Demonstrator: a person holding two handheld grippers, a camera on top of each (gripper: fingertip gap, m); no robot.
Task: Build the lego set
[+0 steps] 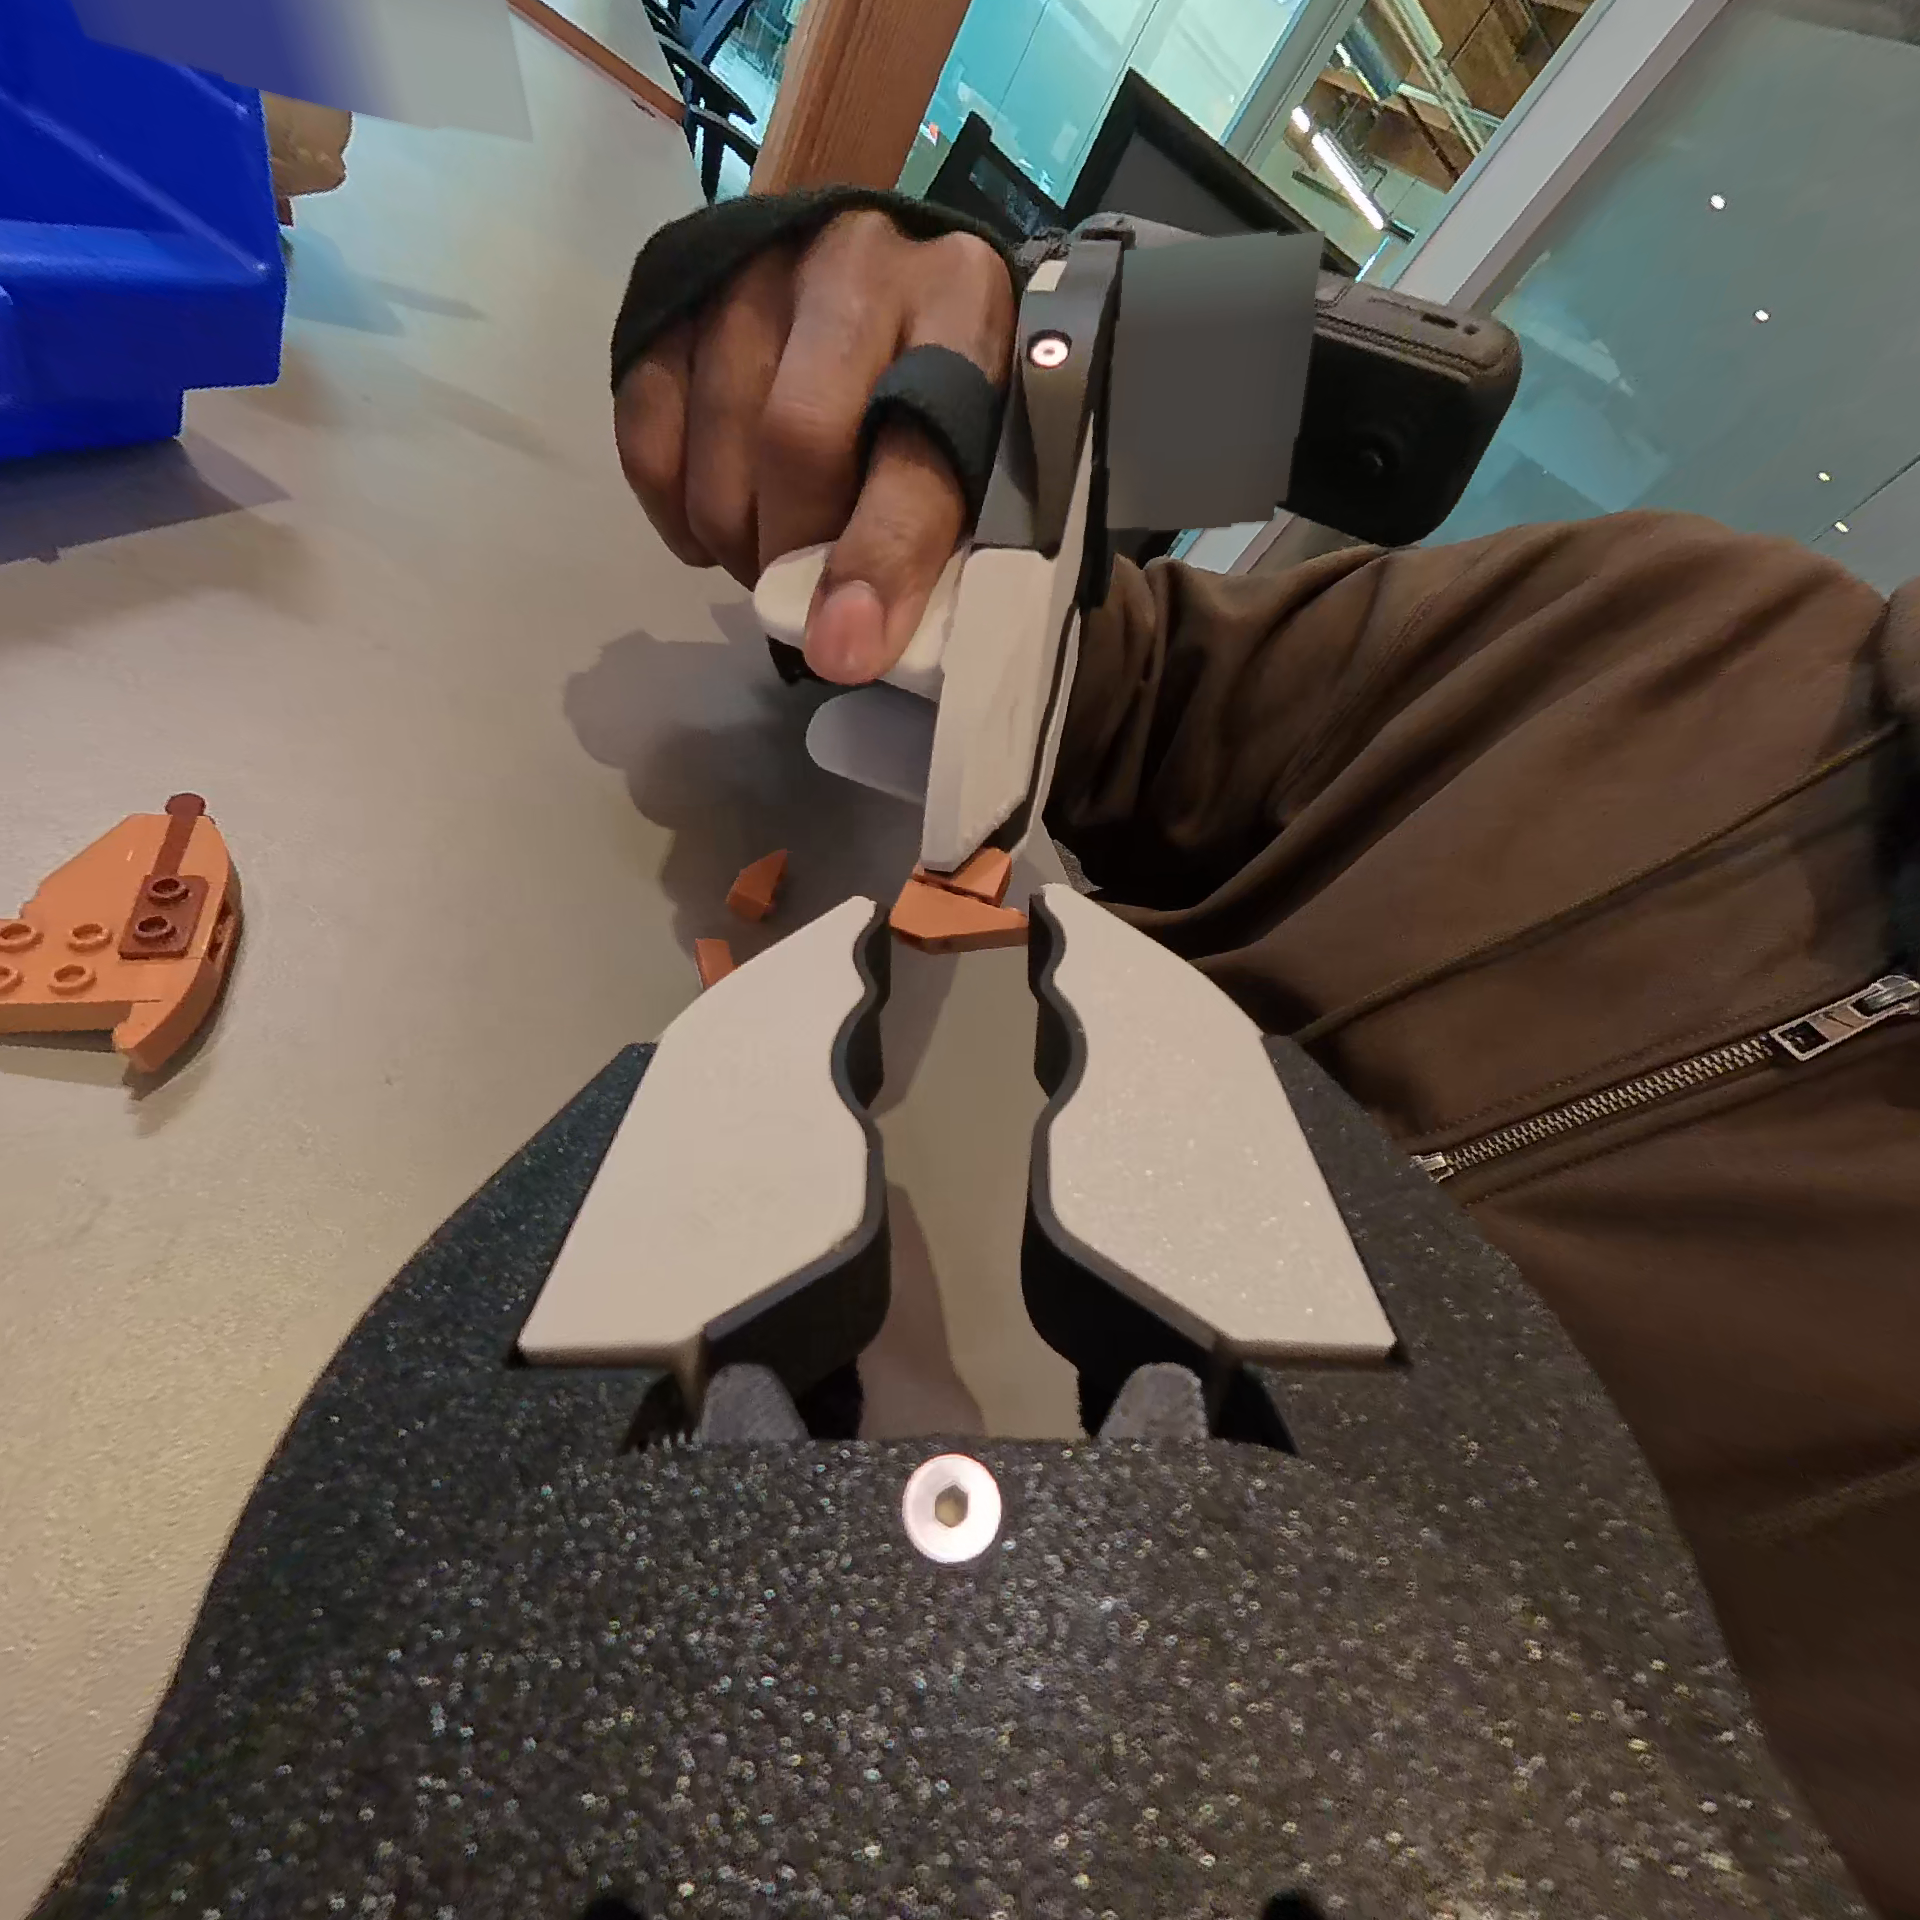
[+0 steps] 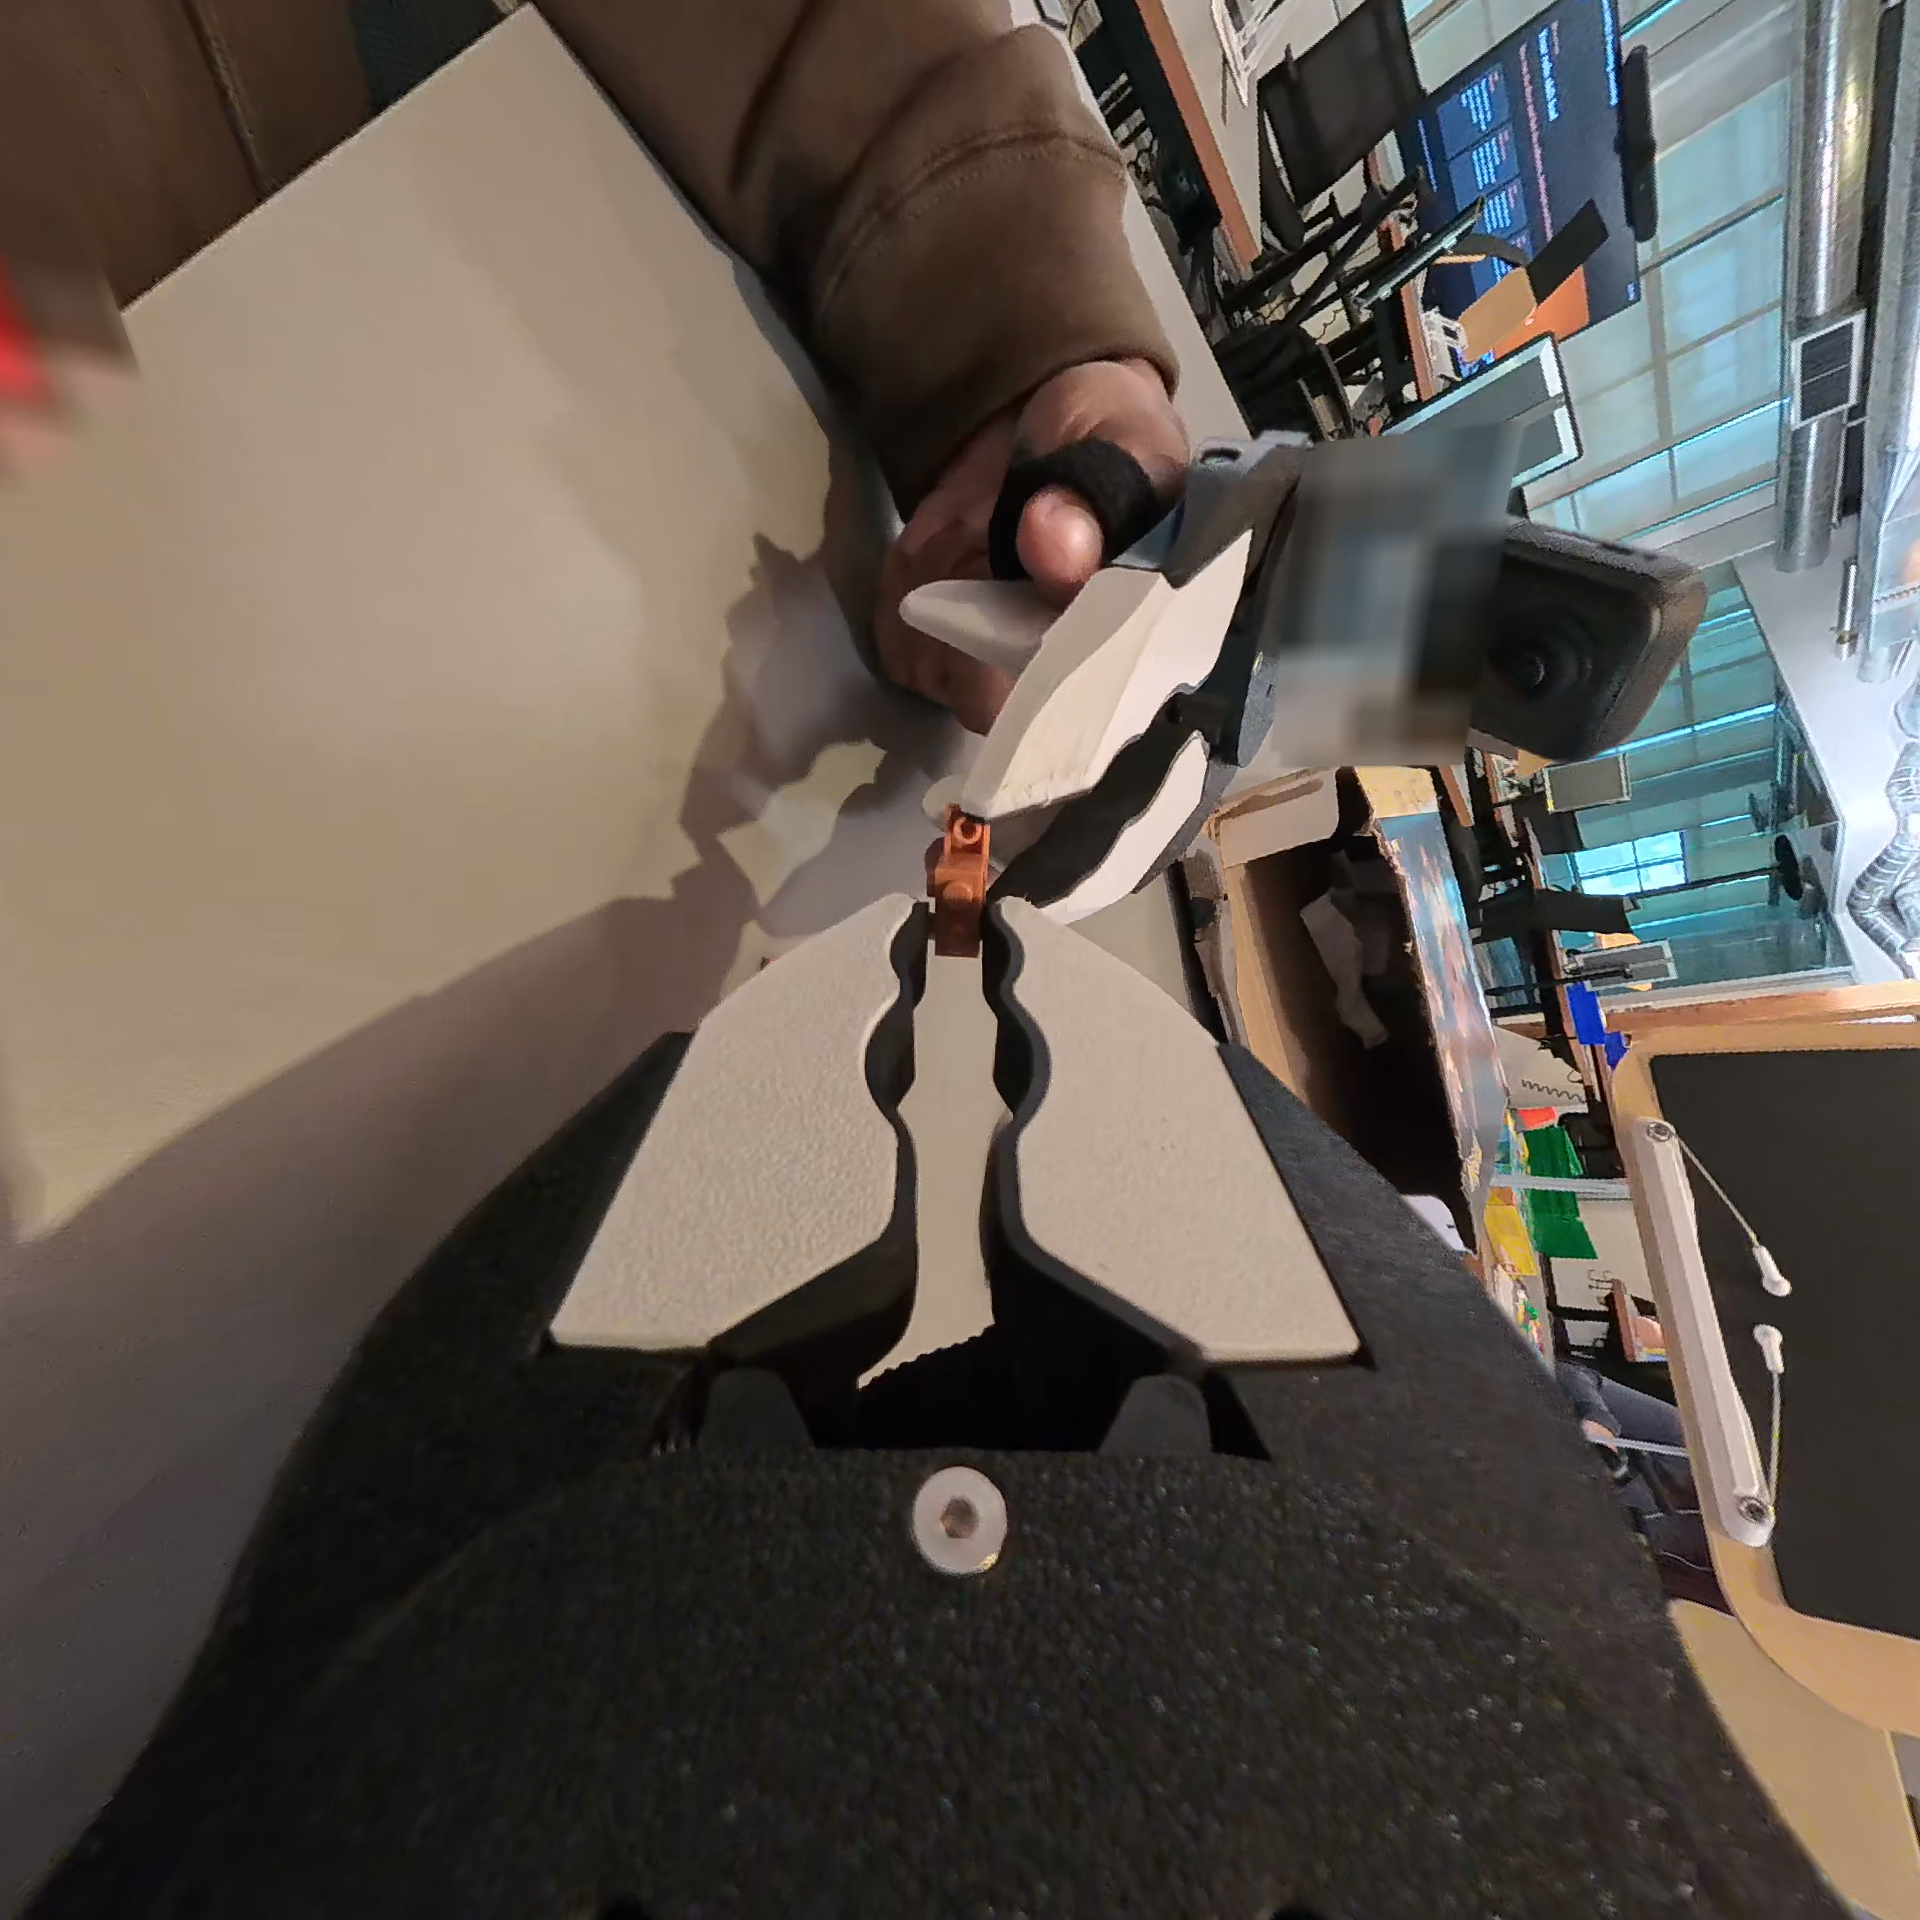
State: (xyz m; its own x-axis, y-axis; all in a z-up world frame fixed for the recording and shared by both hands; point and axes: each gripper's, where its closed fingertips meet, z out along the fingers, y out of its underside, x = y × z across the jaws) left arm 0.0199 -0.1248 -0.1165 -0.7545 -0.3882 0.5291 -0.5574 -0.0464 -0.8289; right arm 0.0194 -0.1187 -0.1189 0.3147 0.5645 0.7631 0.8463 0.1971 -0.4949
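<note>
In the left wrist view my left gripper (image 1: 958, 909) is shut on a flat orange wedge plate (image 1: 961, 925), held above the grey table (image 1: 364, 675). My right gripper (image 1: 977, 857) comes down from above, shut on a small orange brick (image 1: 987, 873) that sits against the plate's far side. In the right wrist view my right gripper (image 2: 956, 920) pinches that orange brick (image 2: 954, 920) at its fingertips. The left gripper (image 2: 987, 852) reaches in from the upper right, and its tips close on the far end of the same orange assembly (image 2: 966, 836).
A partly built orange boat-like model (image 1: 114, 956) lies on the table at the left. Two loose small orange pieces (image 1: 758, 883) lie near the grippers. A blue bin (image 1: 125, 260) stands at the far left. A person's brown jacket (image 1: 1507, 883) fills the right. A cardboard box (image 2: 1351, 935) sits beyond the table. Both grippers' tips are close together, under 4 cm apart.
</note>
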